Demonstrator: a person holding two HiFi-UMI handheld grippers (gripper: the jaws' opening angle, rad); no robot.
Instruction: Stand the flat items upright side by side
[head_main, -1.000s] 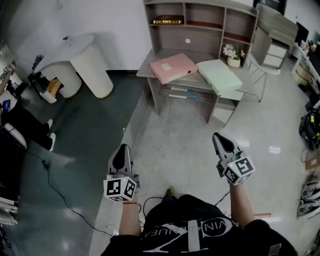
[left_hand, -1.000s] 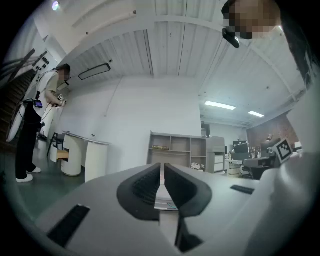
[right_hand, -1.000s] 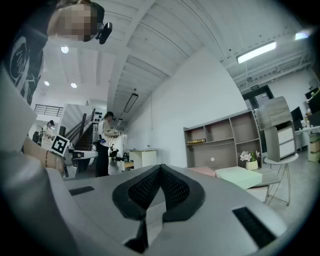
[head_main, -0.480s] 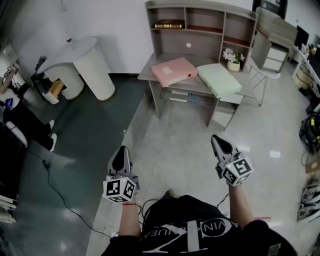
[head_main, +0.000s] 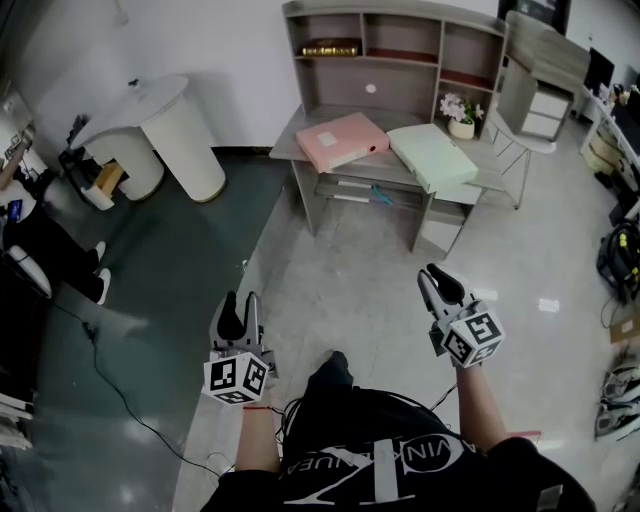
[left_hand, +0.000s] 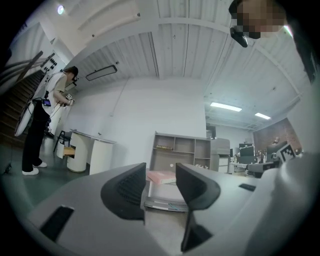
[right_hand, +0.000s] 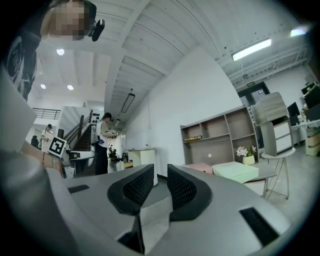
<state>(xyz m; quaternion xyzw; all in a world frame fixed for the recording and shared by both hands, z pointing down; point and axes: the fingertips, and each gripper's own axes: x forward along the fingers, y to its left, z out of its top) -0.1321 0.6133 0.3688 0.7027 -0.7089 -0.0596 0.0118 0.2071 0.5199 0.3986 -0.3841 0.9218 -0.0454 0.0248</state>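
The left claw is held well short of the desk, on its near side and above the pale floor. Its 2 jaws have just been opening and are now seen apart by a moderate gap. Nothing is gripped or touched by them, and only the far-off desk is framed in the gap.

The right claw is likewise kept well short of the desk, towards its right end. Its 2 jaws have also just been opening, but only a narrow slit is shown between the ribbed pads. Nothing is held there.

The 2 flat items are found lying on the desk top. The pink binder is laid flat on the left half of the desk. The green binder is laid flat on the right half, just beside the pink one. Neither is stood upright. A small pot of flowers is set at the back of the desk, behind the green binder. A white rounded counter is placed well to the left of the desk.
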